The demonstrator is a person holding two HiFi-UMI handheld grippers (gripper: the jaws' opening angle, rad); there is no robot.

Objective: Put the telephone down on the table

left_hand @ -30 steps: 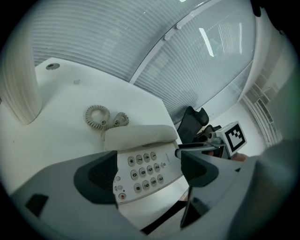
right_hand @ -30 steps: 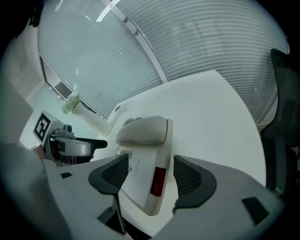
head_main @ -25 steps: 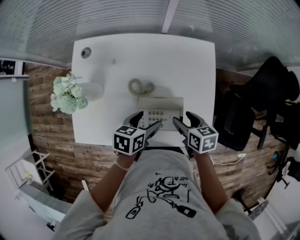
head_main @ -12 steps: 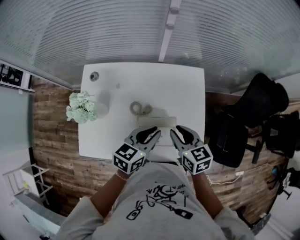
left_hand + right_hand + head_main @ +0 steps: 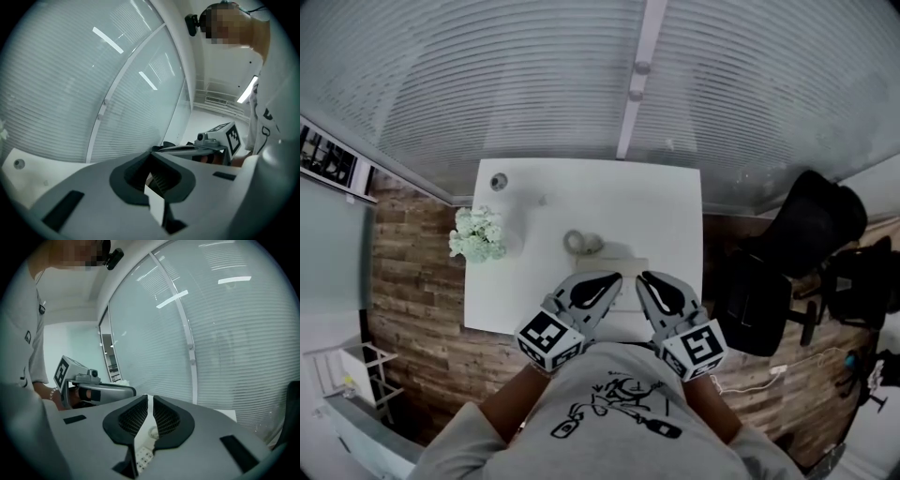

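Observation:
The cream telephone (image 5: 624,266) rests on the white table (image 5: 675,216) near its front edge, its coiled cord (image 5: 581,242) lying just behind it. Both grippers hover above the phone, close to the person's chest, and touch nothing. My left gripper (image 5: 606,282) (image 5: 151,157) is shut and empty. My right gripper (image 5: 644,280) (image 5: 150,398) has its jaws closing with only a thin slit left and nothing between them. Through that slit the phone's keypad (image 5: 143,455) shows below.
A bunch of pale flowers (image 5: 476,234) stands at the table's left edge, with a small round object (image 5: 499,181) at the far left corner. Black chairs (image 5: 769,291) crowd the right side. A blinds-covered glass wall runs behind the table; the floor is wood.
Both grippers have risen off the telephone and closed their jaws, leaving it on the table. The head view has pulled up and back, so the table looks smaller.

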